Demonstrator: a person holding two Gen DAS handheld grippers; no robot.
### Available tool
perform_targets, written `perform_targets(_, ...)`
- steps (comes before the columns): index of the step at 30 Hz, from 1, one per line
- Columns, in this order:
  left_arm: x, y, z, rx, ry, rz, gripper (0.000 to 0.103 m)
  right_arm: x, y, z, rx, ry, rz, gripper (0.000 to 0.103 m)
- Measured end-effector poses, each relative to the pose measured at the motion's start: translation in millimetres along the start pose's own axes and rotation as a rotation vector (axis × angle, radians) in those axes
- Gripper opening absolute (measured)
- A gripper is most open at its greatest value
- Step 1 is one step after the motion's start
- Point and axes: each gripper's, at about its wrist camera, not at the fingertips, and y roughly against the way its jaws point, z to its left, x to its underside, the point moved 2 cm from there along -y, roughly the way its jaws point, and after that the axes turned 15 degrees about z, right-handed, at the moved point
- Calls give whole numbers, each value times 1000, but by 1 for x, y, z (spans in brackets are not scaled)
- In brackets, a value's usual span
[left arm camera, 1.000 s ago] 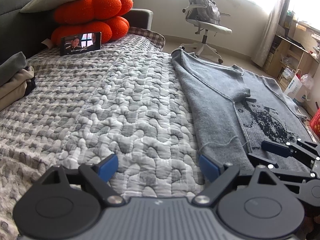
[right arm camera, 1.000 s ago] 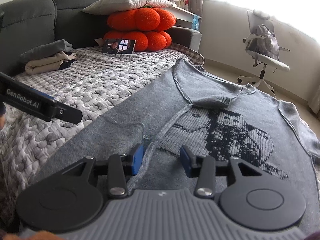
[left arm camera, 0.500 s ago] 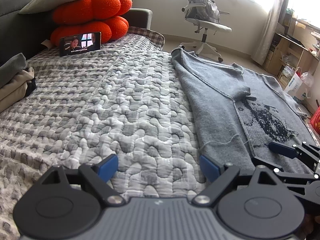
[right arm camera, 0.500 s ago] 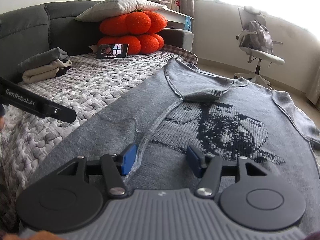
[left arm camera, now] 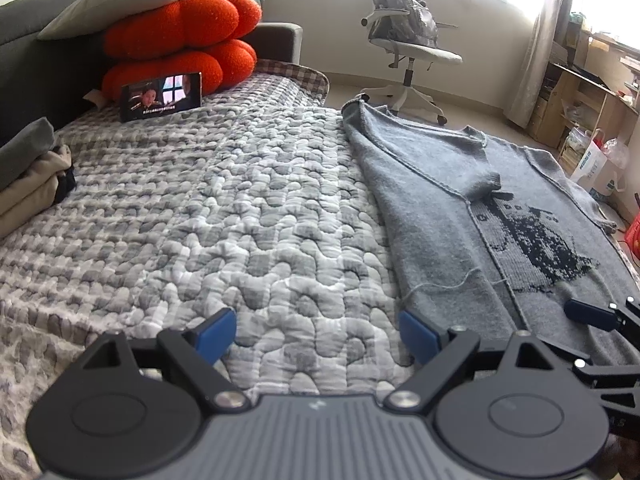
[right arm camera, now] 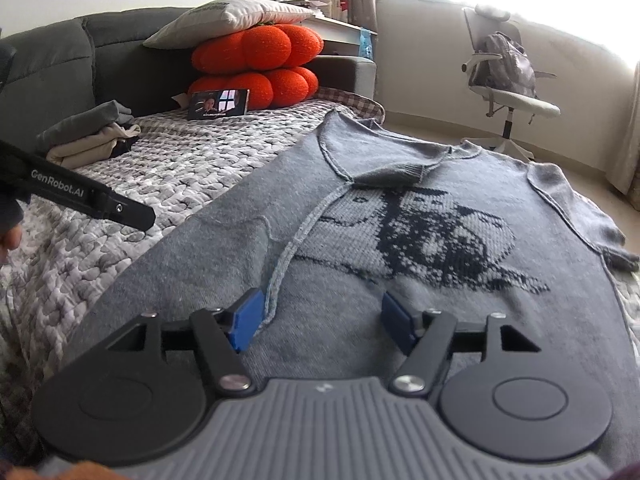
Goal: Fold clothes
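The right gripper had just been opening, nothing clamped, over the grey sweater. The left gripper gaped empty above bare quilt, the sweater's edge beside its right finger.

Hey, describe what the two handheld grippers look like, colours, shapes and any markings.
Both match: the left gripper and right gripper have a ribbed grey body, two round black discs, black angular linkage arms with silver pivot screws, and blue pads on the fingertips. In the right wrist view, one black finger of the left gripper carries white lettering "GenRobot.AI". No cables show.
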Motion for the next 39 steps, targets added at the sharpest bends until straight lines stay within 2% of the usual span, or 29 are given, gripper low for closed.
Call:
perform_targets(6,2,-6,-10,-4,-27,-1,90,12,9,-6,10,-14,5,72)
perform_targets(14,9,-4,-33,-41,-137,-47,90,29,25,-15,30,-24,11,72)
perform_targets(19,14,2,-36,-56,-167,-74,90,39,38,-27,52,-42,9,73)
perform_targets(30,12,14,-59,10,-234,-102,91,66,75,-74,160,-257,-20,74)
perform_targets(34,13,15,-74,51,-280,-103,91,78,86,-91,152,-362,-36,74)
perform_targets(39,15,13,-92,80,-352,-105,91,100,104,-114,82,-547,-68,70)
